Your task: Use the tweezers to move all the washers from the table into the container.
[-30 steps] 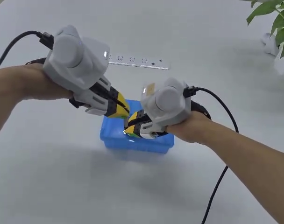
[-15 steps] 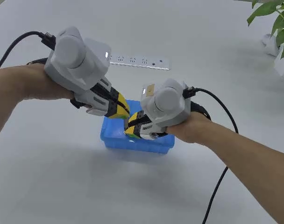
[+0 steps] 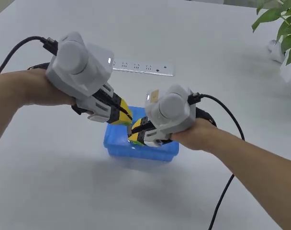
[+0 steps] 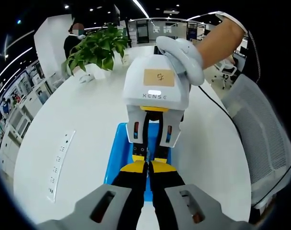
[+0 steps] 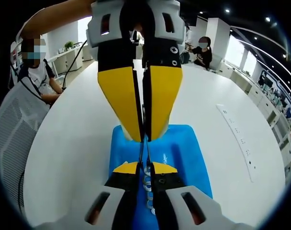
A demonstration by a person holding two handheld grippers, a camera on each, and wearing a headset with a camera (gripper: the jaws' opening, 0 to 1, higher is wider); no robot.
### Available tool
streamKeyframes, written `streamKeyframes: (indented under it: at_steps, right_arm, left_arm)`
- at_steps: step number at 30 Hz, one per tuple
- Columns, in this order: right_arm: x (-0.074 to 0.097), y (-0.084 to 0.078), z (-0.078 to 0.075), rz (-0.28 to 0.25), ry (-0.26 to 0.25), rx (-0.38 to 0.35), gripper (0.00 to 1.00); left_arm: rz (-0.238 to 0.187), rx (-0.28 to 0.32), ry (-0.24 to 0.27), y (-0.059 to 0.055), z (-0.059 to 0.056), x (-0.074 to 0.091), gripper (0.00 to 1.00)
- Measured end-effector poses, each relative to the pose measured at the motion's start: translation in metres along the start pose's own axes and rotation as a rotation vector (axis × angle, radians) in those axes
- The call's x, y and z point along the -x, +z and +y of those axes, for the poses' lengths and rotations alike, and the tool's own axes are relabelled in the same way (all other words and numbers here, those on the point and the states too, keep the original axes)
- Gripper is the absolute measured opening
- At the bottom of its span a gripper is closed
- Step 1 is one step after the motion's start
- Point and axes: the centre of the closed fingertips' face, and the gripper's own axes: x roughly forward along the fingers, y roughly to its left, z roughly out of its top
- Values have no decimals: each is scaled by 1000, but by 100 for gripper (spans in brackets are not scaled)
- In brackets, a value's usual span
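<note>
A blue container stands on the white table, with both grippers meeting tip to tip above it. My left gripper comes in from the left and my right gripper from the right. In the right gripper view thin metal tweezers run from the left gripper's shut yellow jaws down into my right gripper, whose jaws close on them. Small washers lie in the container below. In the left gripper view my left gripper is shut, facing the right gripper over the container.
A white power strip lies on the table behind the container. A green plant stands at the far right. A black cable trails off the right arm toward the table's near edge. People and office chairs show beyond the table.
The picture has shifted a little with the head. Both grippers stay tip to tip over the blue container, with the right one slightly lower.
</note>
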Motion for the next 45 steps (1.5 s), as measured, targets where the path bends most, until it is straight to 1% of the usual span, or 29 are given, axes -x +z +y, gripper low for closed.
streamKeyframes:
  at_steps: [9,19,25,27,31,33,36,43,45]
  right_arm:
    - [6,6,3,-15,-3,-3,11]
    - [23,13,13,-33,-7,3,9]
    - [34,22,20,-38,-13,16,8]
    - [39,26,24,-35,-15,27,8]
    - [47,29,31,-19,-24,54,8]
    - [51,29,36,-4,-26,72,7]
    - [57,28,44,16,-29,99,7]
    - [65,22,64,61,-29,143,6]
    - [66,19,70,74,-30,154,6]
  left_arm:
    - [-12,-3,12,5,-2,8,6]
    - [-7,-17,11,12,-14,21,6]
    - [-3,-31,22,17,-22,33,6]
    - [-2,-35,25,18,-25,37,6]
    - [9,-49,28,19,-34,43,6]
    - [28,-67,30,17,-40,45,6]
    - [39,-75,28,15,-48,46,6]
    - [64,-88,18,7,-71,40,6]
    - [65,-91,15,5,-77,38,6]
